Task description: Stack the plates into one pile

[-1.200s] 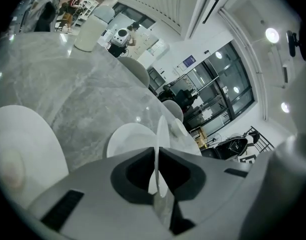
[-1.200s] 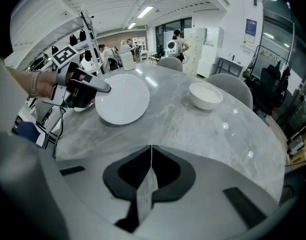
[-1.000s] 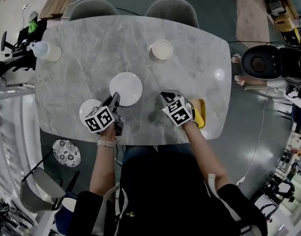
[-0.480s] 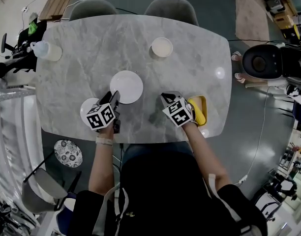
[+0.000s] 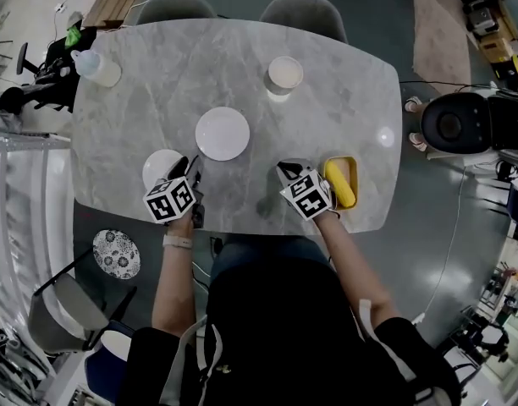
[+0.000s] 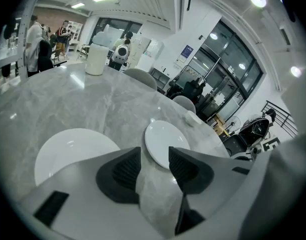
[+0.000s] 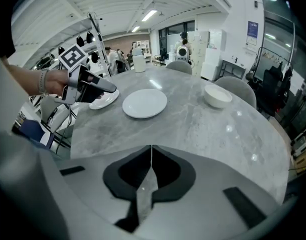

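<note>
While the left gripper [image 5: 191,169] [image 6: 154,166] hangs over the near edge of the marble table [image 5: 327,117], its jaws stand apart with only bare tabletop between them. Its tips are just beside the small white plate [image 5: 160,166] [image 6: 73,151], which lies close to the near edge toward the left corner; from the right gripper view that plate [image 7: 104,100] sits directly under the left gripper, though no view shows whether the two touch.

A larger white plate [image 5: 223,134] [image 6: 163,141] [image 7: 144,103] rests flat around the middle of the worktop, apart from the small plate, so the two are not piled.

Farther along the near edge, the right gripper [image 5: 284,170] [image 7: 151,171] has its jaws pressed together with nothing between them. A yellow tray [image 5: 354,176] holding a yellow item sits just beside it, near the near right corner.

A white bowl [image 5: 285,74] [image 7: 217,95] stands toward the far edge, and a white container [image 5: 96,68] [image 6: 95,60] stands at the far left corner.
</note>
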The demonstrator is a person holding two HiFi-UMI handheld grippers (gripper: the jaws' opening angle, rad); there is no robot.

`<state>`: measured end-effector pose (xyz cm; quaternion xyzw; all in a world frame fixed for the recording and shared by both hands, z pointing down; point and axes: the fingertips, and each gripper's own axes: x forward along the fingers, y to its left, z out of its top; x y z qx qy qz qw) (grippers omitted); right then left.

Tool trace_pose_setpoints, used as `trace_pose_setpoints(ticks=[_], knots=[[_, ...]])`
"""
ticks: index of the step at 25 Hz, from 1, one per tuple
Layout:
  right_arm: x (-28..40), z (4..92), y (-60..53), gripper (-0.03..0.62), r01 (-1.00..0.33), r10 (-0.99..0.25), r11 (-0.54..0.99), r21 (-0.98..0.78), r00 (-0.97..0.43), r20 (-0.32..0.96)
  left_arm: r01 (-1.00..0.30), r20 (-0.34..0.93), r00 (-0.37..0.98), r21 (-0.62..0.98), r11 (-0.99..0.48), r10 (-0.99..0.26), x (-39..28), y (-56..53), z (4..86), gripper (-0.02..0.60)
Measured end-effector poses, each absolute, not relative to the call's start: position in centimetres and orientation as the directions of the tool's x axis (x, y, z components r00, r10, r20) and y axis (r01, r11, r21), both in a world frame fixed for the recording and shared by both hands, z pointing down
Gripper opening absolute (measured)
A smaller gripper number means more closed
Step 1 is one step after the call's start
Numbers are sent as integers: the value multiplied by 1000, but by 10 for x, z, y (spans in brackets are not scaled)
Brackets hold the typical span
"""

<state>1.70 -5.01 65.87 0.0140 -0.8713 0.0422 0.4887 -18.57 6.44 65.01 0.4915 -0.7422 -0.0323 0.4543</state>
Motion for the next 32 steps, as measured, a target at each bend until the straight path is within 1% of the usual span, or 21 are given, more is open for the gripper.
trace_pose_setpoints(ticks=[6,10,16,24,28,32], knots=[[18,655,-17,17,-2,59,997,-71,-543,838,-681,650,-132,489,545,-748,-158,108,646,163],[16,653,6,17,42,89,996,-79,-558,825,-640,649,-165,502,581,-743,-141,139,643,163],[6,649,43,17,66,127,992,-108,-585,801,-624,648,-202,493,606,-735,-127,177,635,163],[-35,648,87,18,122,189,982,-145,-594,782,-605,650,-237,482,633,-722,-151,216,631,163],[-64,648,105,17,142,200,979,-144,-584,786,-604,655,-219,492,627,-724,-175,228,635,163],[-95,648,119,17,136,195,981,-142,-581,790,-637,658,-178,489,596,-731,-204,231,638,163]])
